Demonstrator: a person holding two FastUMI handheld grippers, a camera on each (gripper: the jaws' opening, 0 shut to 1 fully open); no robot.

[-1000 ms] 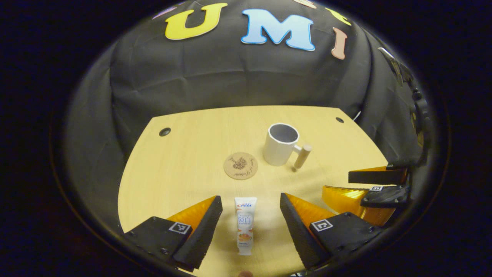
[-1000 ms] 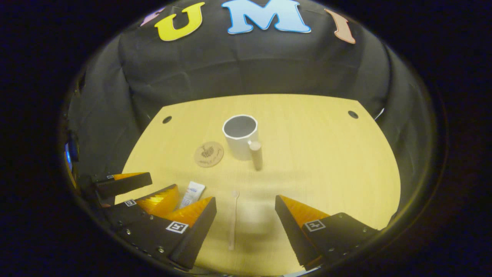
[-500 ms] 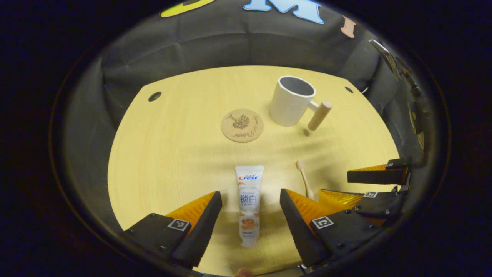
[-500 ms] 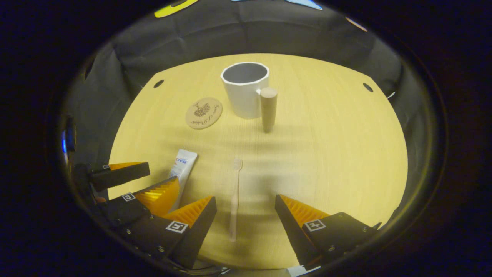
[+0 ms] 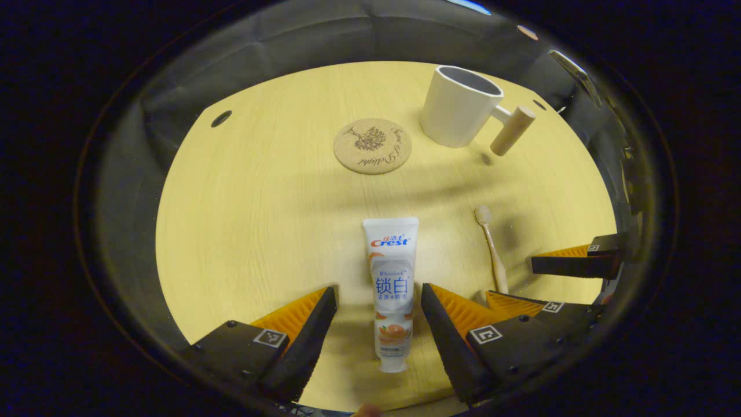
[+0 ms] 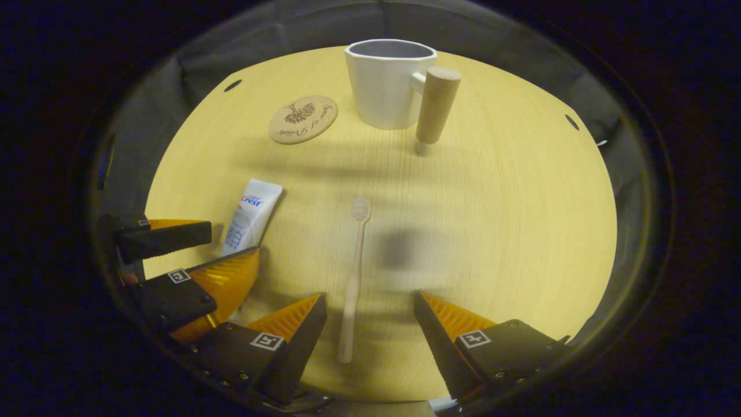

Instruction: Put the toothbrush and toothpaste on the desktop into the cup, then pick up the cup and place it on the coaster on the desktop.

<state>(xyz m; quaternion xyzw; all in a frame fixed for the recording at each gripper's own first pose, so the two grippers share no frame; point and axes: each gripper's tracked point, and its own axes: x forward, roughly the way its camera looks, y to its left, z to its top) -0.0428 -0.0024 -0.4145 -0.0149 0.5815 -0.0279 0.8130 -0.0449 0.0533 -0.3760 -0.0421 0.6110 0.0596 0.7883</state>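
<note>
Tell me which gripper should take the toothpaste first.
Left. The left gripper is open with the toothpaste lying between its fingers; the open right gripper straddles the toothbrush instead.

A pale wooden desk (image 5: 243, 191) with a fine straight grain stands in the booth. Its far edge is straight and its corners are rounded. A small dark round hole (image 5: 221, 119) sits near its far left corner, and another hole (image 6: 571, 122) near the far right corner. Black cloth (image 5: 324, 40) hangs as a wall close behind the far edge and wraps round both sides, creased in soft folds. The light is warm and dim, falling from above, and it leaves broad blurred shadows (image 6: 399, 249) across the middle of the desk.
</note>
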